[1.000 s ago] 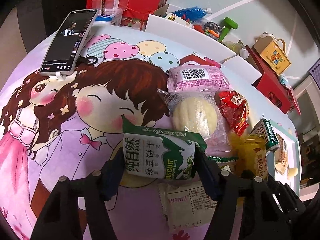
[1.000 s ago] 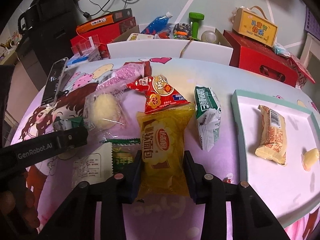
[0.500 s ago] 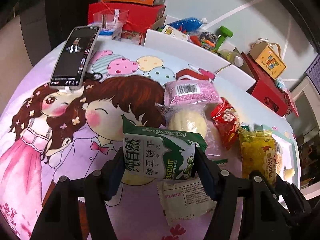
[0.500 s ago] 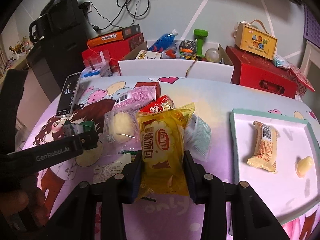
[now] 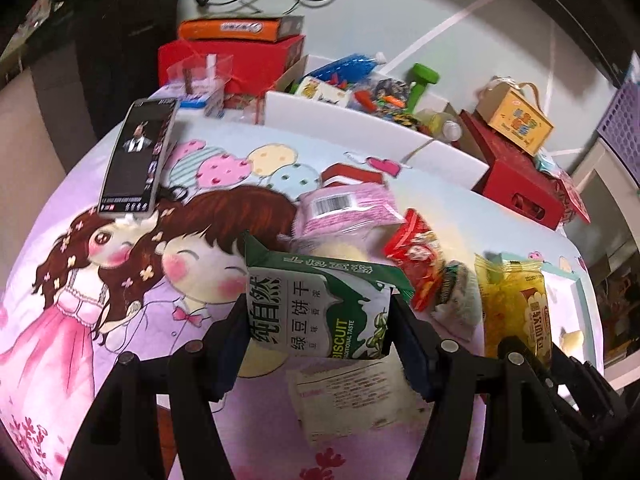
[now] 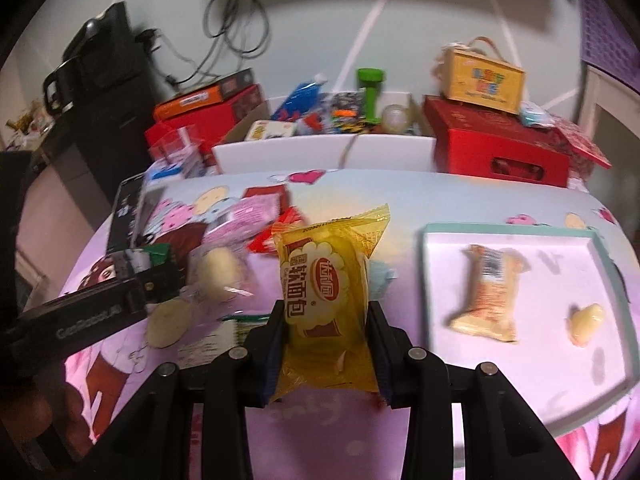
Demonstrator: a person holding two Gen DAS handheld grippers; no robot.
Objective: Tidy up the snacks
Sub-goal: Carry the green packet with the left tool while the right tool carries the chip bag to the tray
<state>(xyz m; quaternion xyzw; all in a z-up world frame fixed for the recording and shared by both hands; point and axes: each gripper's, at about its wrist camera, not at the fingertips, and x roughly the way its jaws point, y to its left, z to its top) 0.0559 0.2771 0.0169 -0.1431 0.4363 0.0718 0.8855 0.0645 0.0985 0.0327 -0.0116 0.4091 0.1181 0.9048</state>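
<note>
My left gripper [image 5: 318,326] is shut on a green and white biscuit packet [image 5: 320,312], held above the cartoon tablecloth. My right gripper [image 6: 327,330] is shut on a yellow soft-bread packet [image 6: 328,292], lifted above the table; the same yellow packet [image 5: 516,312] shows at the right of the left wrist view. Loose snacks lie beyond: a pink packet [image 5: 346,210], a red packet [image 5: 416,256], a clear-wrapped bun [image 6: 218,276] and a flat white packet [image 5: 352,394]. A white tray with a teal rim [image 6: 432,248] holds a wrapped cake [image 6: 490,292] and a small yellow sweet [image 6: 586,318].
A phone [image 5: 138,160] lies at the table's far left. Behind the table stand white box flaps [image 6: 320,154], red boxes [image 6: 496,148], a small yellow carton [image 6: 482,76] and a green dumbbell [image 6: 370,92]. The left gripper's black body [image 6: 84,312] crosses the right view.
Both grippers have risen with their packets. The right gripper has carried the yellow packet up and to the right, toward the tray side; the snacks on the table look smaller.
</note>
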